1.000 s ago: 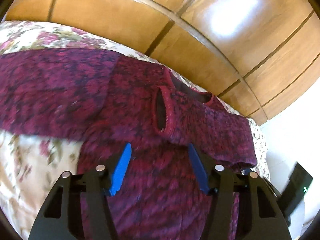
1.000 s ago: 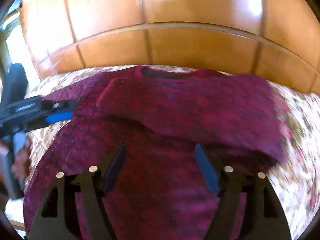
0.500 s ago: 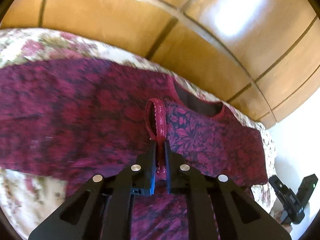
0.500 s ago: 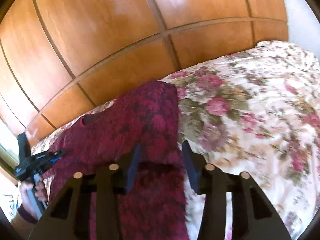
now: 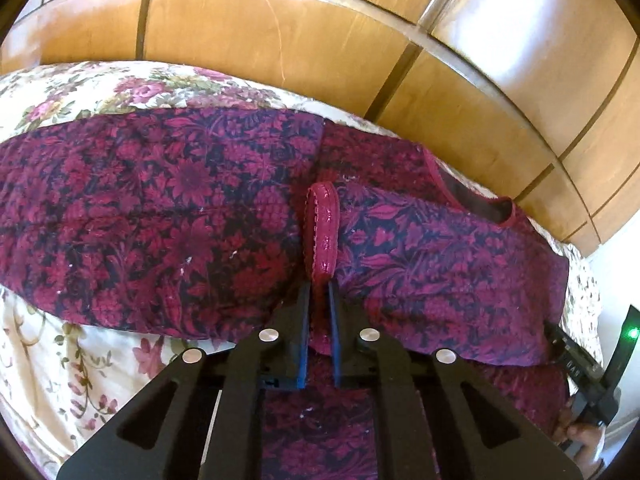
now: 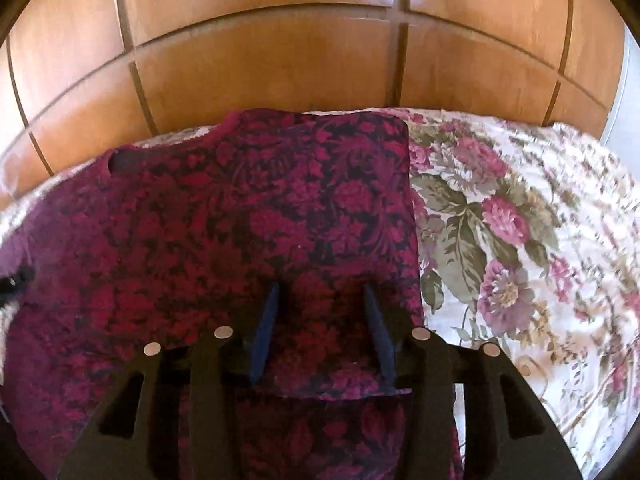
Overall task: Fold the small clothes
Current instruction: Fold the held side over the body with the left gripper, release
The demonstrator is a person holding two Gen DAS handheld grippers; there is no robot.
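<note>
A dark red floral garment (image 5: 168, 208) lies spread on a bed under a cream bedspread (image 5: 60, 364) printed with pink roses and green leaves, and a panelled wooden headboard (image 5: 280, 36) rises behind it. In the left wrist view a long sleeve runs out to the left across the bedspread, and near the middle a glossy red cuff (image 5: 322, 232) stands in a narrow loop where the other sleeve lies folded across the body of the garment. The left gripper (image 5: 319, 292) has its fingers drawn almost together, pinching the near end of that cuff between the blue pads. Farther right the dark neckline (image 5: 476, 200) opens toward the headboard, and at the right edge part of the other tool and a hand (image 5: 580, 436) show beside the garment's edge. In the right wrist view the garment fills the left and middle, its right side folded to a straight edge against the bedspread. The right gripper (image 6: 319, 292) has its fingers part-way spread, having just opened a little, with the folded cloth lying between them; whether the pads press on it I cannot tell. To the right the bedspread is bare of clothing.
</note>
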